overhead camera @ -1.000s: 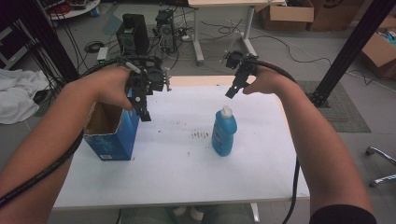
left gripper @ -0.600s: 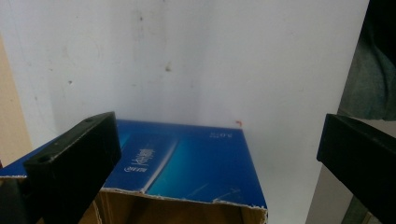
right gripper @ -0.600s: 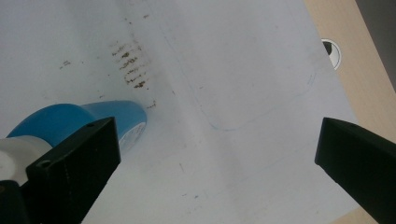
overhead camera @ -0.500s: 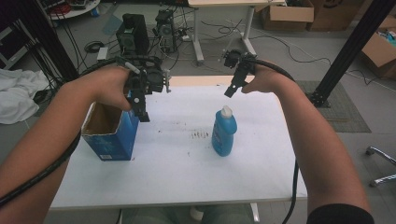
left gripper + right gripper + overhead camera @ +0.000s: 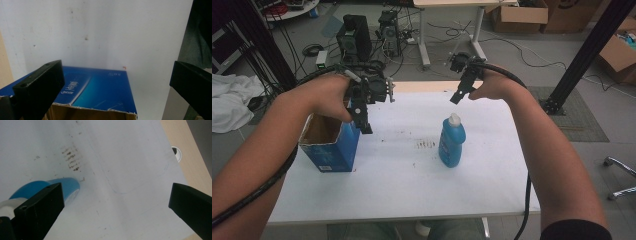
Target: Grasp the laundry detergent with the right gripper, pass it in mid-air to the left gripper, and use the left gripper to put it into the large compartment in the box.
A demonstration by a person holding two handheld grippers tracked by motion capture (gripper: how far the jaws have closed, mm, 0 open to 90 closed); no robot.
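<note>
Now poised, fingers apart, above white counter (image 5: 402, 185): left gripper (image 5: 364, 125) over open blue cardboard box (image 5: 332, 145), right gripper (image 5: 455, 97) above upright blue plastic bottle (image 5: 451, 142), likely awaiting descent and grasp.

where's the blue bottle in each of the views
High view: the blue bottle stands upright right of centre on the white table, below the right claw.
Left gripper view: not in it; this one looks at the open blue box.
Right gripper view: low at the left edge, partly behind the left jaw.
Shared landmark: the patch of dark marks on the table beside the bottle.
</note>
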